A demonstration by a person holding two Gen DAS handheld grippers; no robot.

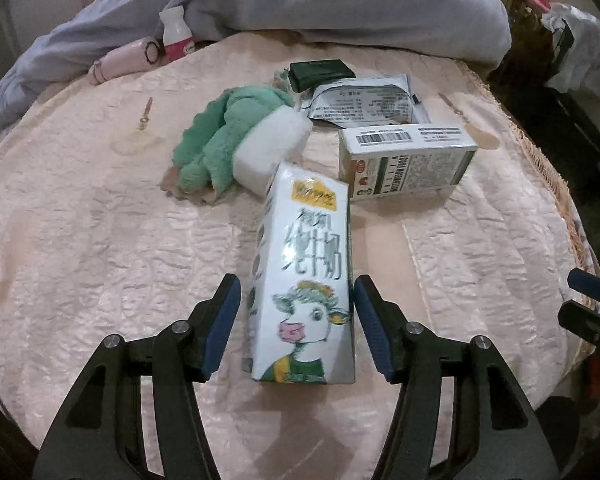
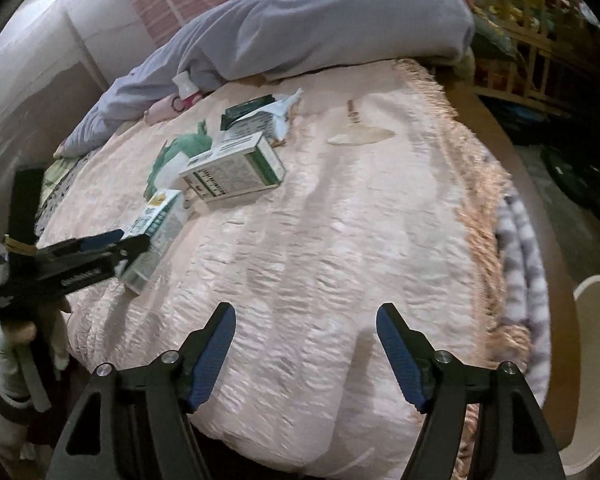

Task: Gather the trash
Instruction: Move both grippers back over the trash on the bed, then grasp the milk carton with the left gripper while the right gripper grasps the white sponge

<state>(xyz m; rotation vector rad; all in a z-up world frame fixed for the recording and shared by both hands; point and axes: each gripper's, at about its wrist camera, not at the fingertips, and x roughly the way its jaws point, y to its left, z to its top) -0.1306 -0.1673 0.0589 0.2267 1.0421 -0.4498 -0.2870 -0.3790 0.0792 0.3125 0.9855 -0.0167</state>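
A tall milk carton (image 1: 306, 280) is lying flat on the pale pink quilted bedspread (image 1: 100, 240), printed face up, with its long axis running away from the left wrist camera: the cartoon cow end is sitting nearest the lens and the yellow-labelled top end is pointing toward the green plush toy (image 1: 224, 136). The left gripper (image 1: 296, 292) is straddling the near half of the carton with its jaws spread; the right blue pad looks to be just grazing the carton's edge while the left pad is standing apart from it, so nothing is being pinched. In the right wrist view the same carton (image 2: 156, 232) is lying at the left of the bed with the left gripper (image 2: 116, 244) reaching in over its near end. Just beyond the carton's far end a second, squatter box (image 1: 408, 160) is lying on its side with a barcode on its upper face, and behind that a crumpled silver snack wrapper (image 1: 364, 100) is resting beside a dark green packet (image 1: 320, 74). A small white and pink bottle (image 1: 176, 34) is standing upright against the grey duvet (image 1: 320, 4) at the far side. The right gripper (image 2: 306, 344) is hovering over bare bedspread (image 2: 320, 240) near the fringed edge, its jaws wide apart and holding nothing.
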